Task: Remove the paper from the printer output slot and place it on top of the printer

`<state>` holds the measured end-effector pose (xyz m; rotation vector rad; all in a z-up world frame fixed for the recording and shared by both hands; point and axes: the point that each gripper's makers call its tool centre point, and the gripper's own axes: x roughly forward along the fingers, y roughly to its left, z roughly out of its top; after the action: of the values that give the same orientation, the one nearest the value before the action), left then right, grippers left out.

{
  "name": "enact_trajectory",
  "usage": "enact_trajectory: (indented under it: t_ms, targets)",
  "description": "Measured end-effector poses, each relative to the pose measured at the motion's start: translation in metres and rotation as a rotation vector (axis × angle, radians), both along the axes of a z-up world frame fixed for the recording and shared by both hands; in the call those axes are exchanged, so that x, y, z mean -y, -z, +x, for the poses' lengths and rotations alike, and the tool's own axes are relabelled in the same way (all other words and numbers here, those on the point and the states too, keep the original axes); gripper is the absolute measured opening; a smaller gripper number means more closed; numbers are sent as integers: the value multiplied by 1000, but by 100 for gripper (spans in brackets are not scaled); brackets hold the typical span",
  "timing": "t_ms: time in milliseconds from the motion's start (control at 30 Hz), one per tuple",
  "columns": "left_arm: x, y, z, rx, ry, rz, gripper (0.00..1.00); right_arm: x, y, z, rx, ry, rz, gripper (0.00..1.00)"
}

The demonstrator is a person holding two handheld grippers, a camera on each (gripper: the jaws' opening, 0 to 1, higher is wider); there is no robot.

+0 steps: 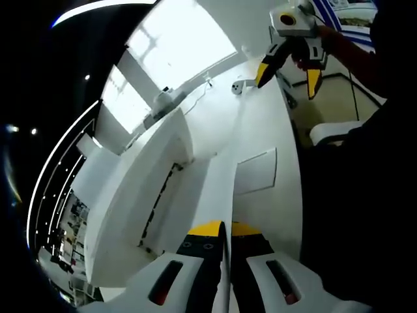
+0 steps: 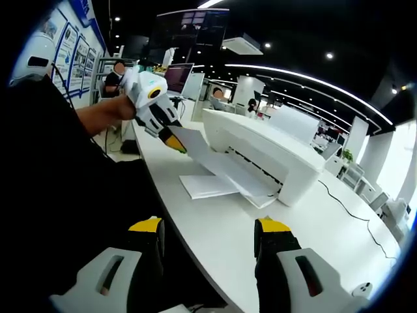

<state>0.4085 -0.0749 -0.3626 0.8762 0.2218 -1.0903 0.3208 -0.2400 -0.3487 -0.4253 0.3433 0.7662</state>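
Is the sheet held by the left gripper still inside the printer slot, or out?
Still in: the paper runs from the left gripper into the printer slot.

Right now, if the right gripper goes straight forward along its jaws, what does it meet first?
Probably the white table first, then the sheets lying before the printer. The right gripper is open; depth is unclear.

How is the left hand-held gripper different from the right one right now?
The left hand-held gripper is shut on a white sheet of paper; the right hand-held gripper is open and holds nothing. The left reaches beside the white printer; the right hangs over the white table. Both have yellow tips.
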Motion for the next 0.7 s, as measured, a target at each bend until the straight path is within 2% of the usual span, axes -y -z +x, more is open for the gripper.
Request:
enact_trajectory:
  t_ms: [700]
  targets:
    - [-1,-9,2,-31,0,-32,6,4,-4,0,9,8,3,51]
